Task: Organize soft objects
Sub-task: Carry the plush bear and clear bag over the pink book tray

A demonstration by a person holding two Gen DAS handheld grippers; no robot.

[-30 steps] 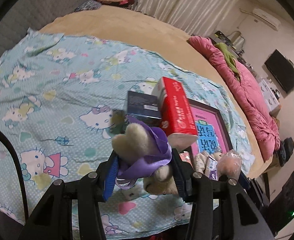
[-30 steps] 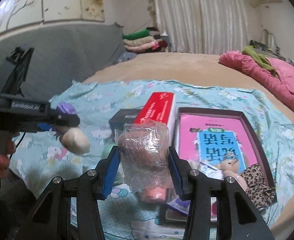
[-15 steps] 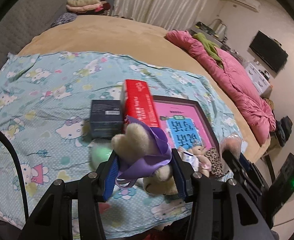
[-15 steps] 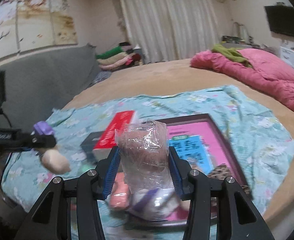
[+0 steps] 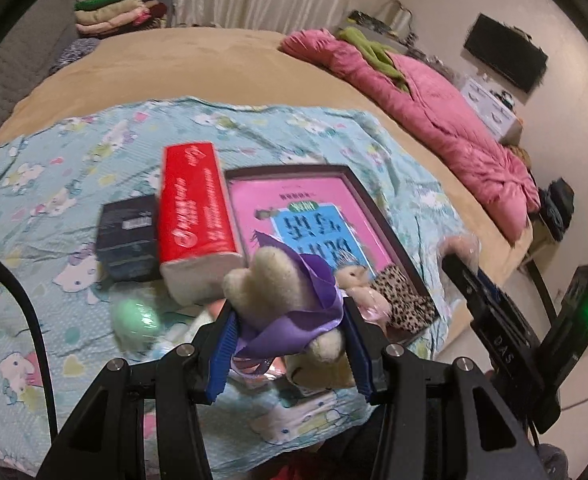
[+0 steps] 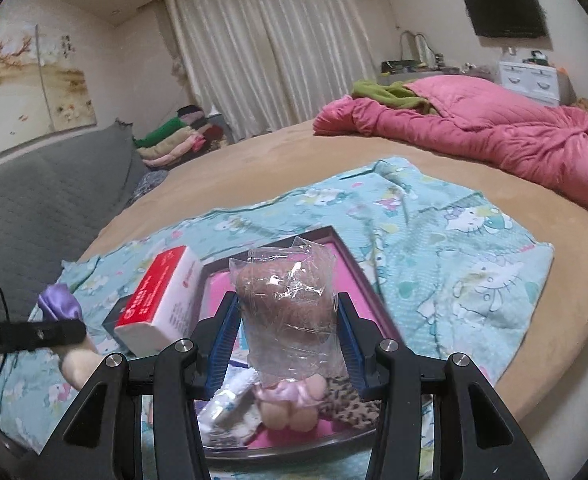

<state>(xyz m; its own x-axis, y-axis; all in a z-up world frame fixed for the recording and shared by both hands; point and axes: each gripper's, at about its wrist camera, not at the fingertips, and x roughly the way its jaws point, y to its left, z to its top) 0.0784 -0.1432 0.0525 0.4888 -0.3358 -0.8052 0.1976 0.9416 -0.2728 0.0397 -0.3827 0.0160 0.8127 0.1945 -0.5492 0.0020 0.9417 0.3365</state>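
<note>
- Both hand-held grippers have swung sideways across the bed since the earlier frames: the tray (image 5: pixel 370 204), once at the right margin of the left wrist view, now lies straight ahead, and the right wrist view now looks past it toward the pink quilt (image 6: pixel 494 140).
- Left hand-held gripper (image 5: pixel 289 336): clamped on a cream plush toy (image 5: pixel 277 280) with a purple ribbon (image 5: pixel 314 308); the blue pads (image 5: pixel 223 344) press its body from both sides, so the soft toy is carried above the bed without sagging out.
- Right hand-held gripper (image 6: pixel 287 332): closed on a plush toy in a clear plastic bag (image 6: pixel 285 300), gripped across its middle; the crinkled wrap bulges above the jaws.
- Tray with a pink lining, resting on the cartoon-print sheet (image 5: pixel 73 160): it already holds a small bear (image 5: pixel 358 284) and a leopard-print item (image 5: pixel 404 300), which suggests it serves as the collecting place for soft things.
- Red box (image 5: pixel 193 208) and dark box (image 5: pixel 127 236): set just beside the tray, outside it, probably as rigid items kept apart.
- Green soft ball (image 5: pixel 135 318): on the sheet near the dark box, not yet gathered.
</note>
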